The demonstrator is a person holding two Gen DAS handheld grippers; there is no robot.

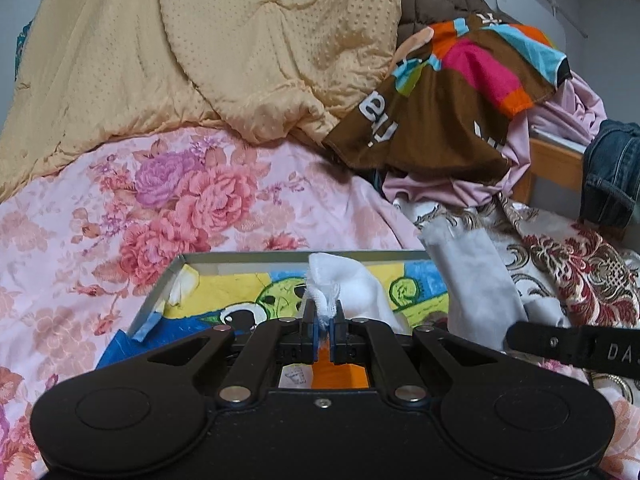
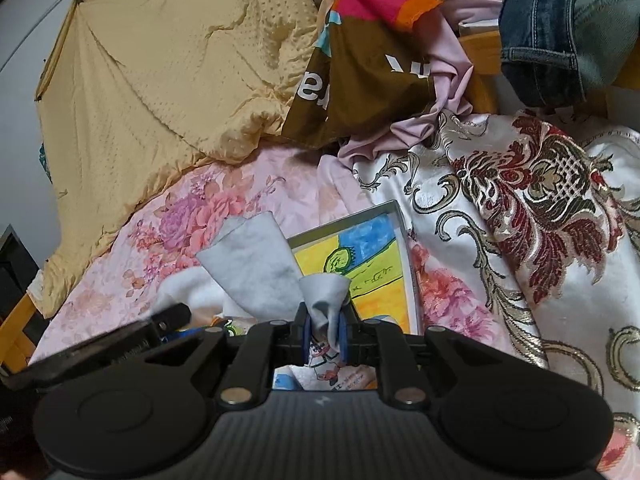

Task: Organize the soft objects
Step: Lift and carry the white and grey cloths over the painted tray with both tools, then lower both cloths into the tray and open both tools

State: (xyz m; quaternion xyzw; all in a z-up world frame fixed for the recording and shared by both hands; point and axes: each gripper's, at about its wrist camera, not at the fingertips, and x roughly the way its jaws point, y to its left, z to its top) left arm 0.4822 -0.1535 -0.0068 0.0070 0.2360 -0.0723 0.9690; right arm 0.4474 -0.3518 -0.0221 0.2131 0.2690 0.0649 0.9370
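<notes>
My left gripper [image 1: 325,320] is shut on the bunched edge of a white sock [image 1: 352,288] and holds it over a shallow grey box [image 1: 256,257] with a bright cartoon drawing inside. My right gripper [image 2: 323,334] is shut on the end of a pale grey sock [image 2: 256,268], which stretches up and left from the jaws over the same box [image 2: 352,222]. That grey sock also shows in the left wrist view [image 1: 472,280], to the right of the box, with the right gripper's arm below it. The left gripper's arm pokes into the right wrist view at lower left.
The box lies on a pink floral bedsheet [image 1: 140,208]. A yellow quilt [image 1: 200,48] is heaped behind. A brown multicoloured cloth [image 1: 452,92], a pink garment [image 1: 568,112] and jeans [image 1: 612,172] pile at the right. A white brocade cloth [image 2: 520,200] covers the bed's right side.
</notes>
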